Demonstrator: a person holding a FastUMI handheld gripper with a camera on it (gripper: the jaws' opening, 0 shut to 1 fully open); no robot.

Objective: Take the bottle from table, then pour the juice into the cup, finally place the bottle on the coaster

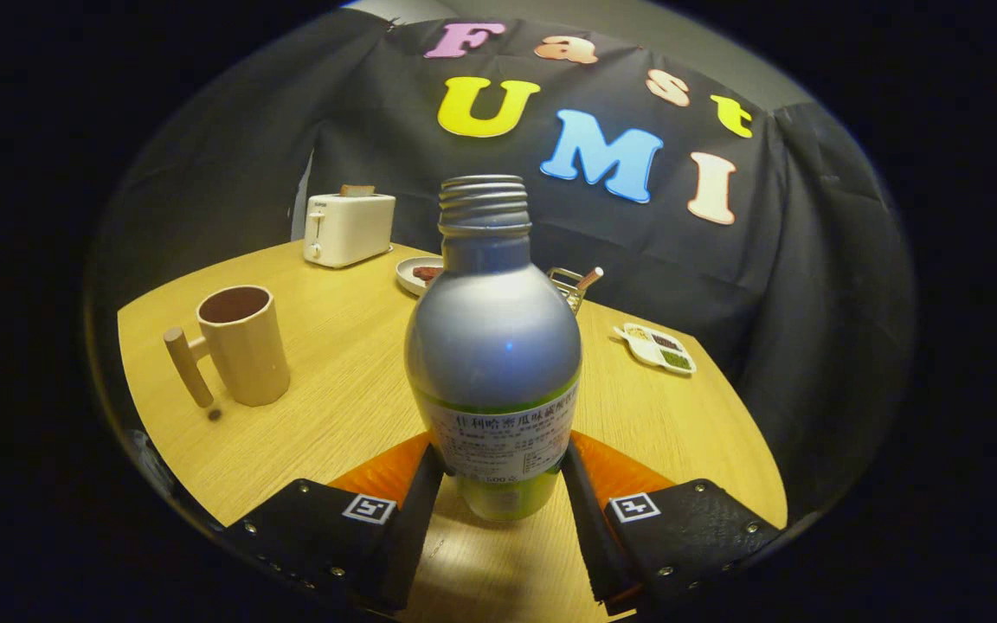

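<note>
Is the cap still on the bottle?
No: the bottle, upright between the jaws of the gripper, shows bare screw threads at its open neck.

Silver bottle (493, 346) (green base), tan cup (241, 346), orange coaster (386, 472)

The gripper (498, 497) held the uncapped bottle (493, 346) upright, both fingers (416, 519) pressing its lower sides, above the orange coaster (386, 472) on the table (334, 407). The cup (243, 346) stood well apart, beside the toaster (349, 227).
</note>
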